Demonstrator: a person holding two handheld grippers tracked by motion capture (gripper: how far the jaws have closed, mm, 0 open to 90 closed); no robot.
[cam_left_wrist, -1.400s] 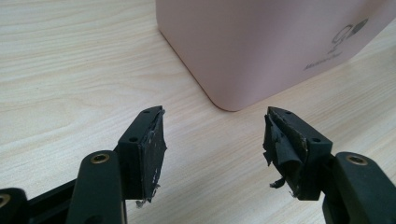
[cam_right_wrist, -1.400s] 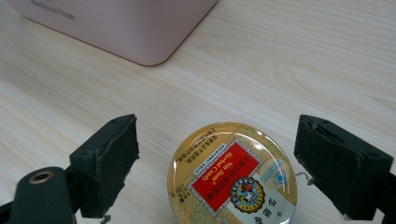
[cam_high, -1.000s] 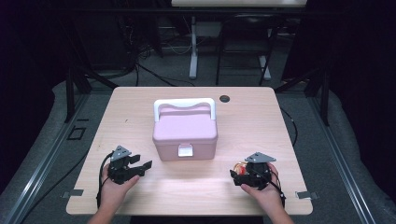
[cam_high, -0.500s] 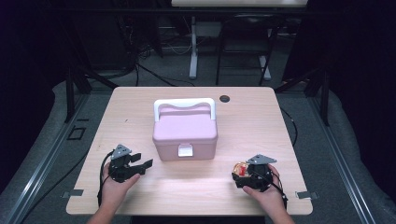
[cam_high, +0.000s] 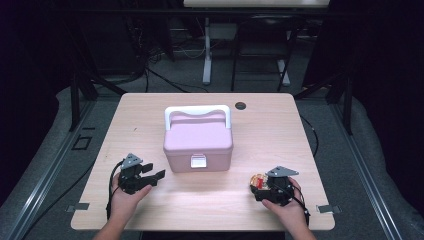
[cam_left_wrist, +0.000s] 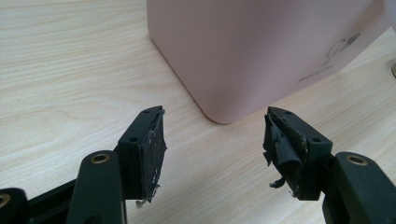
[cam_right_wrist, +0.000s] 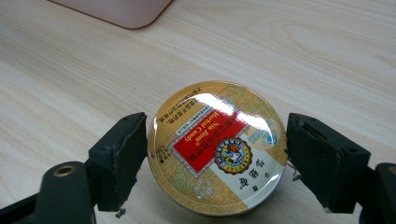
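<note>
Gold and red, the round candy tin (cam_right_wrist: 216, 148) lies flat on the pale wood counter (cam_high: 260, 125) at about five o'clock from the pink box (cam_high: 198, 141), between the jaws of the right tongs (cam_high: 260, 186). The right hand (cam_high: 287, 210) rests low at the near edge, its tongs aimed toward nine o'clock. Their jaws have just been closing around the tin — the left pad sits at its rim, while a thin gap shows at the right pad, so it is not yet clamped. The left hand (cam_high: 125, 197) lies at seven o'clock from the box, its left tongs (cam_high: 152, 175) pointing toward three o'clock, jaws wide apart and holding nothing.

The right gripper view gives the tin's label, "Herbal Candy" — from above it is a small bright disc. The left gripper view shows the box's rounded lower corner (cam_left_wrist: 224, 112) just ahead of worn black pads (cam_left_wrist: 152, 149). A white handle (cam_high: 197, 110) lies folded behind the lid; a dark round cap (cam_high: 241, 105) sits near the counter's far edge.
</note>
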